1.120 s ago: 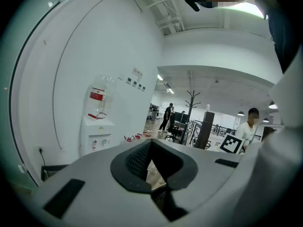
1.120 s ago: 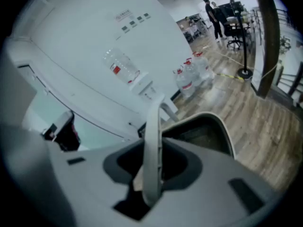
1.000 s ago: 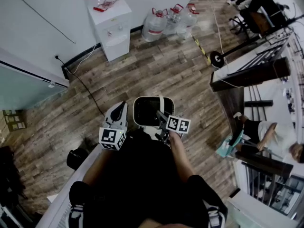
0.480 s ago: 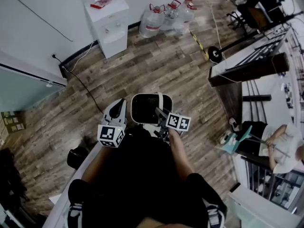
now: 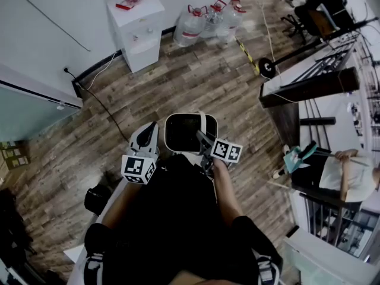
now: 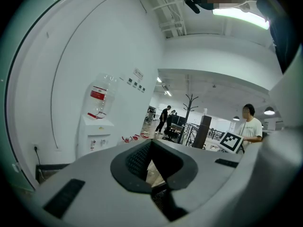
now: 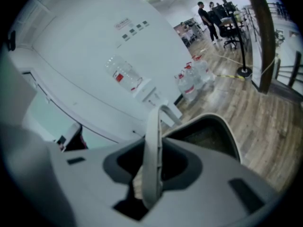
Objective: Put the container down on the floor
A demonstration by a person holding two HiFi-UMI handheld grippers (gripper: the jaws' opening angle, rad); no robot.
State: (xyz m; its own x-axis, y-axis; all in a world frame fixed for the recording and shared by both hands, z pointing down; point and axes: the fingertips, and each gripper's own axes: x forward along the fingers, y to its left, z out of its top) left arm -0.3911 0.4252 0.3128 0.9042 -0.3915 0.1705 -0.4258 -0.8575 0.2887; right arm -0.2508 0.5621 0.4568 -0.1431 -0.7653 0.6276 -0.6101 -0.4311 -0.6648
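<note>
White container [image 5: 171, 133], dark inside, above wood floor [image 5: 196, 82]; right gripper [image 7: 150, 171] pinching its handle [image 7: 154, 124]. Left gripper [image 6: 152, 167] empty, jaws slightly apart.

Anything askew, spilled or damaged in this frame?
Nothing stands out. The right tongs grip the white container by its handle, opening upward, nothing spilled on the wood floor. The left tongs are open and empty.

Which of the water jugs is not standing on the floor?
The red-labelled jug mounted neck-down on the white water dispenser; the other three stand grouped on the wood floor beside it.
</note>
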